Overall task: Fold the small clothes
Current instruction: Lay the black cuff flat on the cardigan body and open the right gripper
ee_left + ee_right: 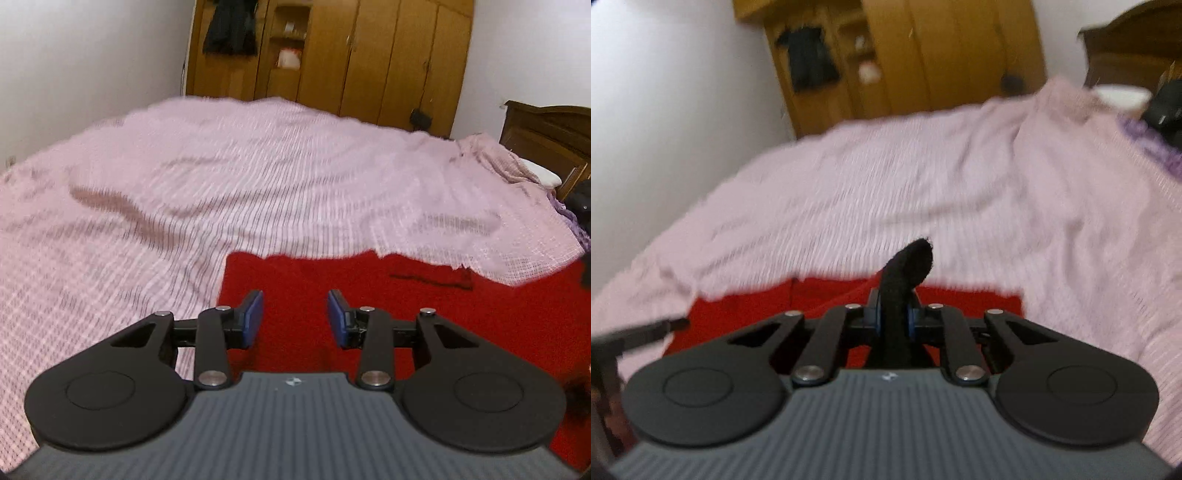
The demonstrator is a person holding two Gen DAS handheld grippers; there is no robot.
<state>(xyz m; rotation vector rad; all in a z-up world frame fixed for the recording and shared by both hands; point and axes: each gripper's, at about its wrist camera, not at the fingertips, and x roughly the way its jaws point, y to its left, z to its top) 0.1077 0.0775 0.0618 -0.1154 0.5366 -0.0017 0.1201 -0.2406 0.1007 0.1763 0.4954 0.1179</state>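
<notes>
A pink bedspread (258,177) was seen beneath a red cloth (406,314). Over it the left gripper (295,319) was held open and empty. A small black garment (905,273) was pinched in the right gripper (894,319); it would best be lifted clear, then laid flat

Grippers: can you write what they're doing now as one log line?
left gripper: open, empty, over red cloth | right gripper: shut on black garment | surface: pink bedspread
</notes>
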